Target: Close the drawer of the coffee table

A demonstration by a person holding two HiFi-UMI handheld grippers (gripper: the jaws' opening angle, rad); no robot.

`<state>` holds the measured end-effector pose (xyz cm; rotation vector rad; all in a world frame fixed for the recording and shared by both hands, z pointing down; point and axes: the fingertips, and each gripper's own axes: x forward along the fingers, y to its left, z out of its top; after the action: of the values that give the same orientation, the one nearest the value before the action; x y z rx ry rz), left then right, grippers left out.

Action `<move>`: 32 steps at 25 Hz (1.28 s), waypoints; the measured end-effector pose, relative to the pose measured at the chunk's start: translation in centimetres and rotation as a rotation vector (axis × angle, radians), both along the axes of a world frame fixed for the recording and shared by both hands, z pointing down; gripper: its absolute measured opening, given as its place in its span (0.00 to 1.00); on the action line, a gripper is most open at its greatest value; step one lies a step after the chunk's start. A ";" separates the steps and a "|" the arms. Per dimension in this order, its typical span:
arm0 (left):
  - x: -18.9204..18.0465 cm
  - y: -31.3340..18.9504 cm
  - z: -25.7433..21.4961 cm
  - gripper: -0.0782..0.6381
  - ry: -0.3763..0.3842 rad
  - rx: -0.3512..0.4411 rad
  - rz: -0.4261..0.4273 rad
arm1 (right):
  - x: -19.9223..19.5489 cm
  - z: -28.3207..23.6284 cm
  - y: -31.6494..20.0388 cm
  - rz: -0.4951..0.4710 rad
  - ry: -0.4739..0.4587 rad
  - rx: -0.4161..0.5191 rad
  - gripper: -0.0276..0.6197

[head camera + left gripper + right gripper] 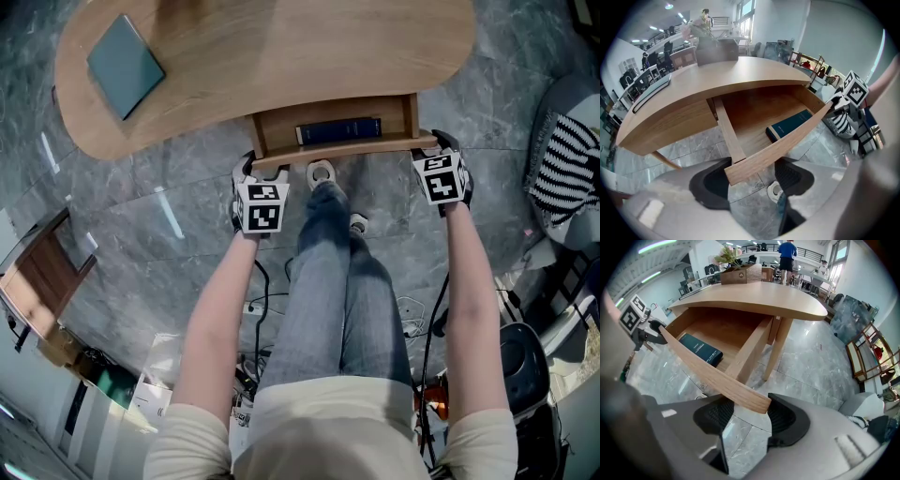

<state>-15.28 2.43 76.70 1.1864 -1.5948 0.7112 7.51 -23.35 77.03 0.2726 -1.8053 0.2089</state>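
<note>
Left arm, right arm straight toward 12 o'clock, tools steeply down; left gripper spread astride drawer front 9 o'clock end, right gripper spread astride 3 o'clock end.

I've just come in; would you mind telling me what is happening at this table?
A person stands at a wooden coffee table whose drawer is pulled out, with a dark blue book lying inside. The left gripper straddles one end of the drawer front and the right gripper the other end, both with jaws apart rather than clamped. The drawer is not yet closed.
</note>
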 end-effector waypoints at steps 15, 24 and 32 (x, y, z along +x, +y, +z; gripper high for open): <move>-3.4 -2.6 -0.1 0.52 -0.022 0.026 0.004 | -3.0 -0.2 -2.2 0.017 -0.011 0.014 0.39; -5.4 -4.4 0.0 0.52 -0.025 0.033 -0.018 | -5.0 -0.3 -4.0 0.022 -0.021 0.030 0.39; -7.4 -6.1 0.1 0.53 -0.040 0.051 -0.055 | -6.9 0.0 -5.7 0.027 -0.028 0.039 0.40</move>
<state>-22.68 -3.65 76.82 1.1668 -1.6810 0.6661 0.63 -29.02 77.00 0.3231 -1.8356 0.1970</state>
